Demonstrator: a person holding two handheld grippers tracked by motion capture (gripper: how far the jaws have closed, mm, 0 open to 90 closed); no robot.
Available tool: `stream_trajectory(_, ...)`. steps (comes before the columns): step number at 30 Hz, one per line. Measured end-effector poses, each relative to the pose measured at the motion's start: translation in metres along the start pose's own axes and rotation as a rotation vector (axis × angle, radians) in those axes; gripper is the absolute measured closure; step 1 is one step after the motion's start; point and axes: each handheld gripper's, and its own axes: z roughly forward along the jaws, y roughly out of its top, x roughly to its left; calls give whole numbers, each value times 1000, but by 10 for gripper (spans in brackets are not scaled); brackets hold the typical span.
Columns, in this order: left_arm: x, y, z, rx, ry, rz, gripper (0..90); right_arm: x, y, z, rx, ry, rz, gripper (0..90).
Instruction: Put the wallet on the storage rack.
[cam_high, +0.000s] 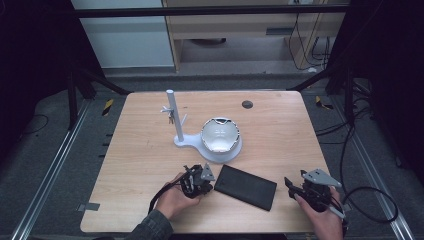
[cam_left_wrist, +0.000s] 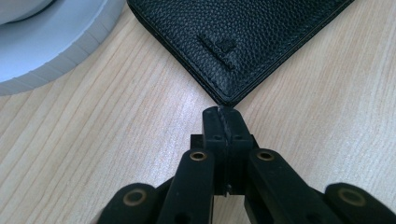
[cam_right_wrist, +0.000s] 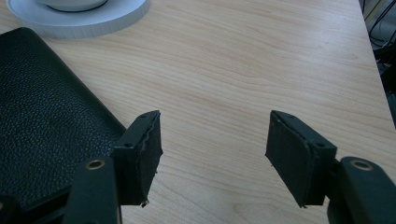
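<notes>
Where grey floor surrounds it, pale wooden table (cam_high: 150, 150), black wallet (cam_high: 246, 186), white stand (cam_high: 176, 120).

My left hand-held gripper (cam_high: 204, 181) low near table, jaws pressed fully together, nothing between. My right hand-held gripper (cam_high: 292, 186) low too, jaws apart, gap empty. Both forearms enter from near edge.

From my station, the high view looked soft and grainy, its surroundings sunk in darkness while the table (cam_high: 150, 150) was evenly lit. Both gripper views were bright; a pale sheen lay on the wood, and nearest jaw parts blurred.
</notes>
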Motion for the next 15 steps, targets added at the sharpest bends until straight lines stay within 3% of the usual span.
stream_trajectory(10, -1, 0, 4, 7, -11, 11, 898, 1, 1, 0, -6, 4, -7, 357)
stream_trajectory(15, 0, -1, 1, -28, 1, 3, 897, 5, 3, -1, -18, 22, -27, 355)
